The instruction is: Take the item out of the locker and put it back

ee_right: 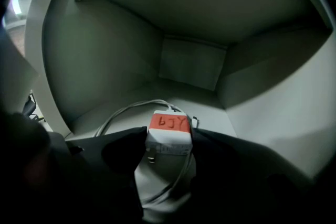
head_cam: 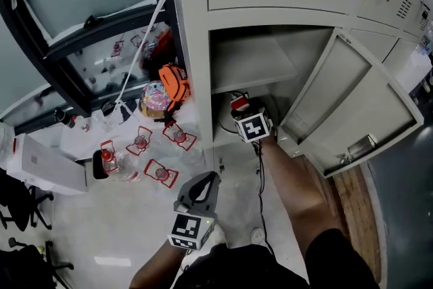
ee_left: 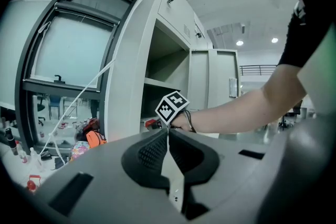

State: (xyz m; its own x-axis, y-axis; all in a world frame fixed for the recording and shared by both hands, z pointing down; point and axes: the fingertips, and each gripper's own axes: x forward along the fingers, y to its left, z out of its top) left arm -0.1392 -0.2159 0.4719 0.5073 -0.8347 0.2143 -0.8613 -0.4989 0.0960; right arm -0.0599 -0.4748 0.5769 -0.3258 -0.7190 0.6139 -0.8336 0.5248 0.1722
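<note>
Clasping the charger (ee_right: 169, 131) at lower centre by its stiff sides, the right gripper (ee_right: 167, 143) is handling something likely light, cable (ee_right: 124, 113) trailing; the left gripper (ee_left: 167, 136) is hanging clenched, empty.

The head view looked steeply down on the locker (head_cam: 193, 44); the right gripper view peered closely inside it, the left gripper view from outside.

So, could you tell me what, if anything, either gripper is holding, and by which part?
The right gripper grips the white power adapter by its two side faces, inside the locker; its cable trails loose. The left gripper holds nothing.
</note>
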